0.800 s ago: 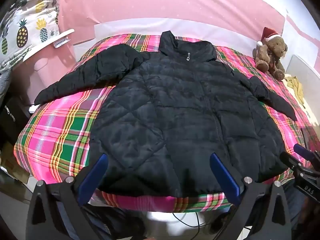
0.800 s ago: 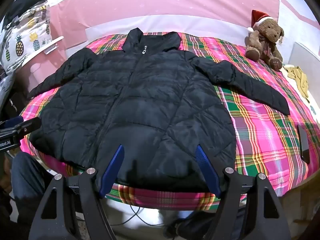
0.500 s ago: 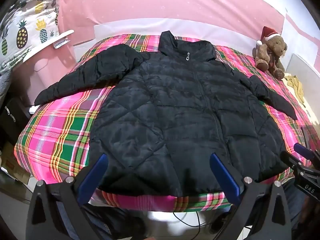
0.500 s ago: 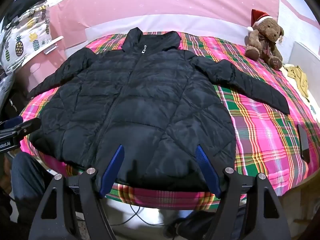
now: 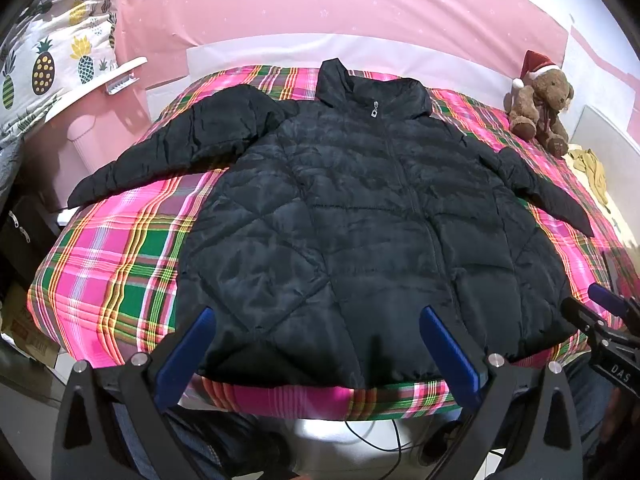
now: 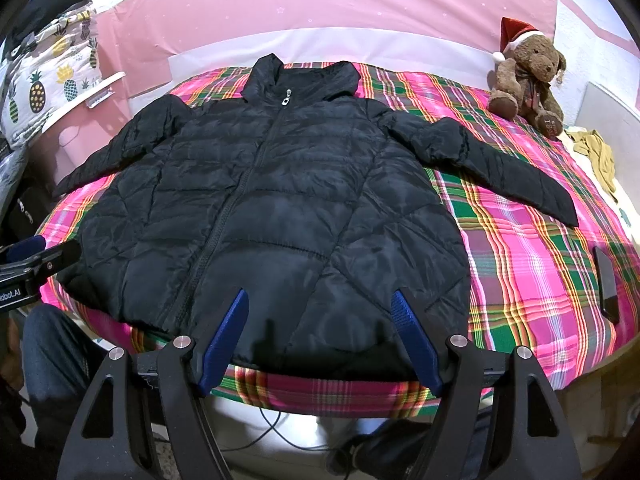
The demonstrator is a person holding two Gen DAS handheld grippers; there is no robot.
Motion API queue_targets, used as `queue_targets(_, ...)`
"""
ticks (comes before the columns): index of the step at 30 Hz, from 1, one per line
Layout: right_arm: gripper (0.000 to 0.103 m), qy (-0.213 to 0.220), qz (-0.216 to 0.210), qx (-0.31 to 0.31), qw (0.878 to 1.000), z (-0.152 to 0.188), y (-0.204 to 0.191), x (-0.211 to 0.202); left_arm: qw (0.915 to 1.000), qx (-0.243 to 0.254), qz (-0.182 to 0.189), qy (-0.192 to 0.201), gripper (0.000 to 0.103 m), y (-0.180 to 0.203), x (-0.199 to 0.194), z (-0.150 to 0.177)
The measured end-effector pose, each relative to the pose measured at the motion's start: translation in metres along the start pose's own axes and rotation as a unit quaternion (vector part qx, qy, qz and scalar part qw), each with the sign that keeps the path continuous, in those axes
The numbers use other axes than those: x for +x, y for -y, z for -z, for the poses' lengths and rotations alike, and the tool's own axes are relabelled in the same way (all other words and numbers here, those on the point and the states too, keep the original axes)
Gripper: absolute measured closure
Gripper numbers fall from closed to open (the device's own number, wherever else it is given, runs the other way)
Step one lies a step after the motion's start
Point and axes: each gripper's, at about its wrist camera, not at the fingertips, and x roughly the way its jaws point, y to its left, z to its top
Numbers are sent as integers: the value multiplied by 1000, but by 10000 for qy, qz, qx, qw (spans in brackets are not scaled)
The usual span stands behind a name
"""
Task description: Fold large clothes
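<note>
Unmoved since the earlier frames: every item listed, both tongs included.

Black quilted jacket: flat and face up on bed with pink-and-green plaid cover; zipped to the collar, collar toward the far pink wall, both sleeves spread outward, hem at the near edge of the bed.

Left tongs: spread wide, blue pads above the hem, nothing gripped.

Right tongs: likewise spread wide over the hem, empty.

Teddy bear in red Santa hat: seated at far right corner of bed, well apart from jacket.

Dark phone-like slab: on cover near right edge.

Yellowish cloth: bunched beside the bear.

Pineapple-print fabric: upper left.
</note>
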Motion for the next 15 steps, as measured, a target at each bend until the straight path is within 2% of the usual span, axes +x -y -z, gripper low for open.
queue_targets(15,29,-15,6,-3,10000,0,-1,0,10000,1,4,-18,0,1,1,5)
